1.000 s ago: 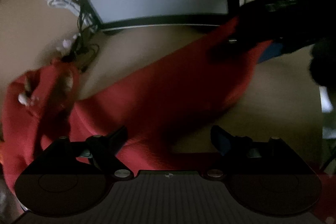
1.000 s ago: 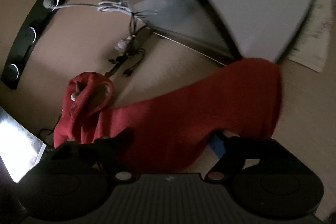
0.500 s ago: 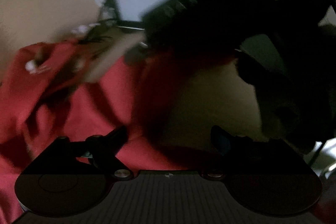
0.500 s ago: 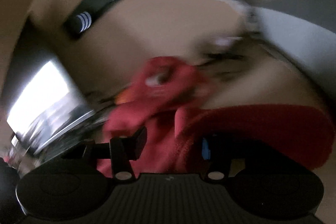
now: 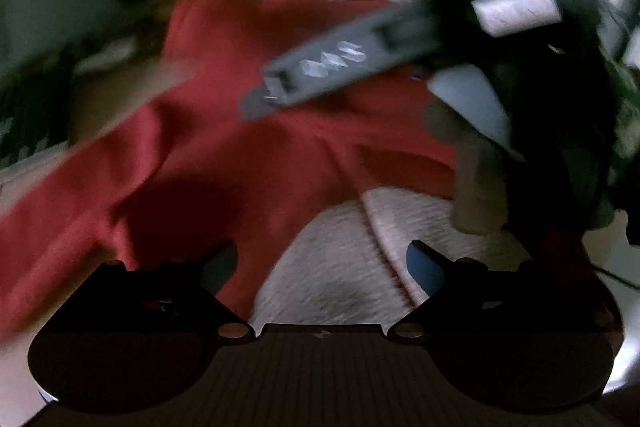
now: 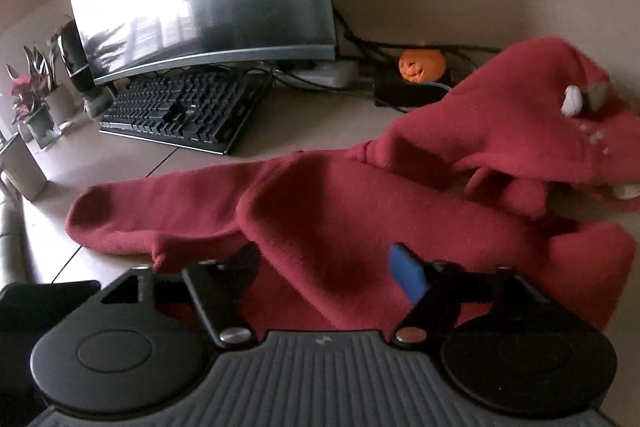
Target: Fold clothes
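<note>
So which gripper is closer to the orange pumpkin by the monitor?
Right. The right gripper faces the orange pumpkin across the red garment; the left gripper's blurred view shows no pumpkin.

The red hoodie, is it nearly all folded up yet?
Not nearly. One sleeve looks laid across the front of the red hoodie; that is about all that looks done. Nothing is held now: the right gripper is opening over the cloth, and the left gripper is opening too, with no cloth pinched. The hood is still bunched up, so most folds remain.
</note>
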Motion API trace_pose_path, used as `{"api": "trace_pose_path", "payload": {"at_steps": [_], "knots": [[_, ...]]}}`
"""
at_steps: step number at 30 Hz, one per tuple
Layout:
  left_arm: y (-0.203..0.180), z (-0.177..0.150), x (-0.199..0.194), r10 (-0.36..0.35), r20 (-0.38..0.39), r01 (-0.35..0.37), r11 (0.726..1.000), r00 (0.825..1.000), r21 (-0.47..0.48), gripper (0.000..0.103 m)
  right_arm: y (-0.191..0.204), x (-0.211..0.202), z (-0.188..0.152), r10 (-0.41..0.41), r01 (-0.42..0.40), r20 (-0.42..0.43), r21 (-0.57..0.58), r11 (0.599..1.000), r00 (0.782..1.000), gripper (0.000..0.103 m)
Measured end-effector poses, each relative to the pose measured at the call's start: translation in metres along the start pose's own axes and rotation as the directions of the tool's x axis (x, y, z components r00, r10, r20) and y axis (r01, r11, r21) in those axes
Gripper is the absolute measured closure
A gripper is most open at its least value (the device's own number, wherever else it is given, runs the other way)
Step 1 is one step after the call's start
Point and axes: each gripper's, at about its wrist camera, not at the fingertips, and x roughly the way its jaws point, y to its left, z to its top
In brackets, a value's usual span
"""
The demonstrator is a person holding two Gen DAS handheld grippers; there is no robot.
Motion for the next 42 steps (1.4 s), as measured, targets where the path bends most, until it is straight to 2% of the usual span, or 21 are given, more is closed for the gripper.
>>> {"api": "trace_pose_path", "payload": {"at_steps": [1, 6, 9, 12, 15, 17, 19, 22, 25, 30, 33, 35, 39, 42], "knots": [[0.007, -0.002, 0.000, -0.007, 0.001, 0.007, 0.999, 1.000, -0.032, 0.008, 0.000, -0.009, -0.001, -0.014, 0.014, 0.005, -0.006, 1.000, 1.000, 0.018], [0.036, -0.006, 0.006, -0.053, -0.001, 0.052, 0.986, 0.999, -0.161, 0.007, -0.006, -0.058, -0.017, -0.116, 0.116, -0.016, 0.020, 0.993, 0.993, 0.017], [0.043, 0.001, 0.012, -0.067, 0.010, 0.068, 0.979, 0.998, -0.195, 0.007, -0.008, -0.090, -0.032, -0.187, 0.190, -0.053, 0.062, 0.980, 0.981, 0.017], [0.047, 0.004, -0.001, -0.056, 0.026, 0.060, 0.978, 0.998, -0.198, 0.007, -0.004, -0.122, -0.041, -0.240, 0.248, -0.077, 0.128, 0.960, 0.968, 0.017], [0.065, 0.000, -0.020, -0.045, 0.045, 0.054, 0.972, 0.998, -0.230, 0.007, 0.013, -0.137, -0.041, -0.235, 0.245, -0.077, 0.189, 0.951, 0.969, 0.013], [0.088, -0.006, -0.029, -0.069, 0.054, 0.082, 0.952, 0.996, -0.296, 0.007, 0.038, -0.127, -0.036, -0.219, 0.225, -0.060, 0.140, 0.964, 0.974, 0.008], [0.110, -0.016, -0.040, -0.060, 0.056, 0.076, 0.931, 0.997, -0.358, 0.006, 0.067, -0.111, -0.029, -0.206, 0.209, -0.049, 0.070, 0.975, 0.977, 0.006], [0.146, -0.032, -0.055, -0.020, 0.056, 0.043, 0.889, 0.998, -0.456, 0.006, 0.116, -0.068, -0.016, -0.147, 0.143, -0.043, -0.075, 0.987, 0.988, 0.006], [0.177, -0.046, -0.068, 0.008, 0.062, 0.028, 0.834, 0.998, -0.552, 0.006, 0.161, -0.019, -0.004, -0.094, 0.078, -0.064, -0.221, 0.972, 0.993, 0.006], [0.213, -0.064, -0.087, 0.041, 0.088, 0.026, 0.756, 0.995, -0.654, 0.006, 0.207, 0.051, 0.004, -0.108, 0.048, -0.109, -0.451, 0.891, 0.988, 0.006], [0.230, -0.075, -0.090, 0.042, 0.086, 0.035, 0.676, 0.995, -0.736, 0.006, 0.215, 0.079, 0.003, -0.149, 0.057, -0.120, -0.559, 0.827, 0.982, 0.007], [0.236, -0.079, -0.088, 0.015, 0.103, 0.070, 0.638, 0.995, -0.767, 0.006, 0.212, 0.089, 0.004, -0.166, 0.066, -0.124, -0.574, 0.816, 0.978, 0.007], [0.242, -0.081, -0.077, -0.069, 0.158, 0.170, 0.559, 0.985, -0.811, 0.005, 0.198, 0.101, 0.006, -0.176, 0.075, -0.141, -0.535, 0.841, 0.974, 0.007], [0.244, -0.076, -0.065, -0.088, 0.181, 0.200, 0.534, 0.980, -0.822, 0.005, 0.189, 0.106, 0.005, -0.171, 0.075, -0.148, -0.503, 0.861, 0.974, 0.008]]}}
